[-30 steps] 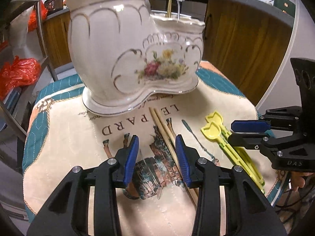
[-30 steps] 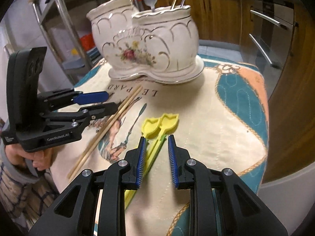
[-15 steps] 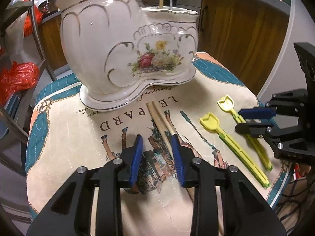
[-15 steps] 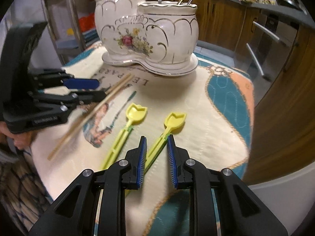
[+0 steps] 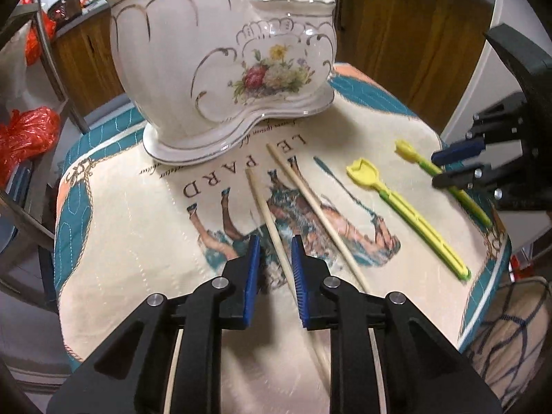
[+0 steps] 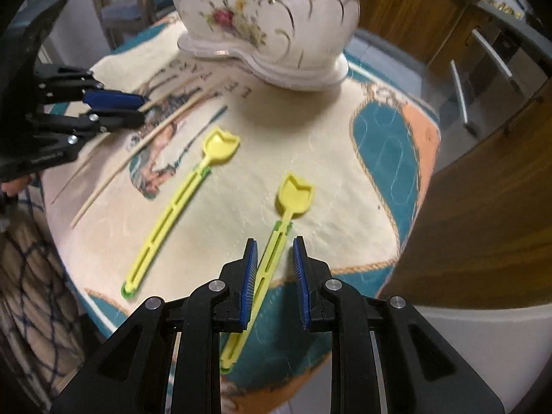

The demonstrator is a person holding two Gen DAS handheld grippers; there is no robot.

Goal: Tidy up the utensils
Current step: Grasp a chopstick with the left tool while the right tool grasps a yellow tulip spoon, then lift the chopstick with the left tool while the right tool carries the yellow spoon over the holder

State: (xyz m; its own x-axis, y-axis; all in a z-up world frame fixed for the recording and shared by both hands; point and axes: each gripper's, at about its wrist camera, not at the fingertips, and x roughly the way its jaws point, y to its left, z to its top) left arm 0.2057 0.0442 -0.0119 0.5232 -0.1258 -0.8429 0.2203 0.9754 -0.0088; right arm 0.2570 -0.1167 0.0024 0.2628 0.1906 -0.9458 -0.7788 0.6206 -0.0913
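Two wooden chopsticks lie on the printed cloth (image 5: 120, 241). The near chopstick (image 5: 265, 214) runs between the jaws of my left gripper (image 5: 275, 239), which are closing, with gaps still showing beside it. The other chopstick (image 5: 317, 214) lies just to its right. Two yellow spoons lie apart: the left spoon (image 6: 179, 200) is free, and the right spoon (image 6: 296, 193) has its handle between the jaws of my right gripper (image 6: 274, 241), close to the left pad, with a gap on the right. The white floral ceramic holder (image 5: 207, 69) stands behind, with cutlery handles sticking out.
The cloth covers a small round table whose edge drops off close behind both grippers. Wooden cabinets (image 5: 396, 34) stand behind, red bags (image 5: 24, 134) and a metal rack at the left. A person's checked sleeve (image 6: 24, 276) is at the lower left.
The left jaws have narrowed around one chopstick and the two chopsticks have spread apart. The yellow spoons have separated, and the right gripper has tipped down over the right spoon's handle.
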